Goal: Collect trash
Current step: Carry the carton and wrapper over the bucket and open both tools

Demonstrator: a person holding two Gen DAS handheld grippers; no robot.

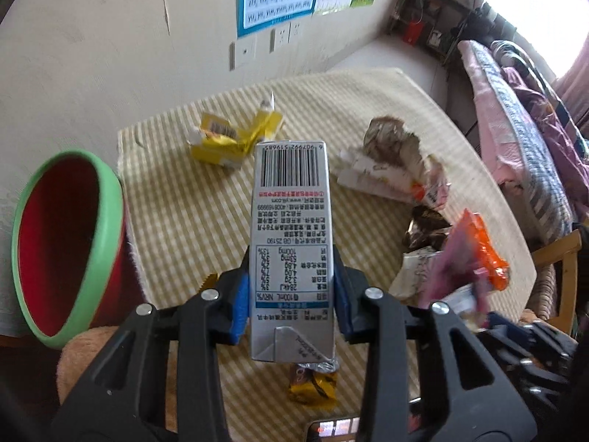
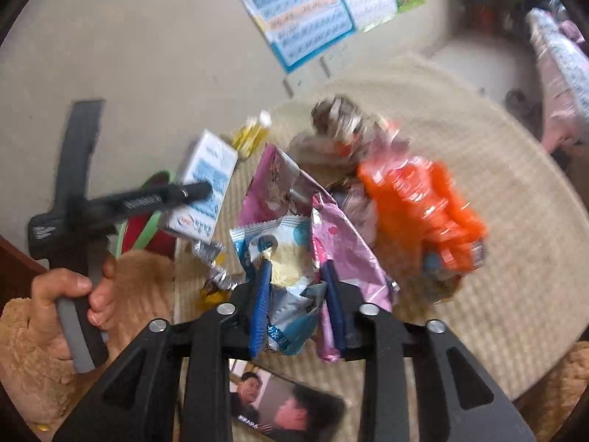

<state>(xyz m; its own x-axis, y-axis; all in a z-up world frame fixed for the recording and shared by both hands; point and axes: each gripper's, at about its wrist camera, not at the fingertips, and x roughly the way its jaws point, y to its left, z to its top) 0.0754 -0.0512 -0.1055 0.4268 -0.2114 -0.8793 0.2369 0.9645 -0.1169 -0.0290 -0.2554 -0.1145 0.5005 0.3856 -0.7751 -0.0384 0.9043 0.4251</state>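
Note:
My left gripper (image 1: 292, 287) is shut on a silver milk carton (image 1: 291, 213), blue pads pressing both its sides above the striped tablecloth (image 1: 184, 202). In the right wrist view the same carton (image 2: 206, 184) shows at the left, held by that gripper in a person's hand (image 2: 70, 294). My right gripper (image 2: 296, 305) is shut on a bunch of wrappers: a blue-white one (image 2: 283, 258) and a pink one (image 2: 342, 254). A blurred orange wrapper (image 2: 423, 202) hangs beside them. A red bin with a green rim (image 1: 66, 243) stands left of the table.
On the cloth lie a crushed yellow carton (image 1: 228, 140), crumpled brown paper (image 1: 390, 143), a dark wrapper (image 1: 423, 228) and a gold candy wrapper (image 1: 313, 386). A phone (image 2: 287, 405) lies at the near edge. A wall is behind, a bed (image 1: 533, 147) to the right.

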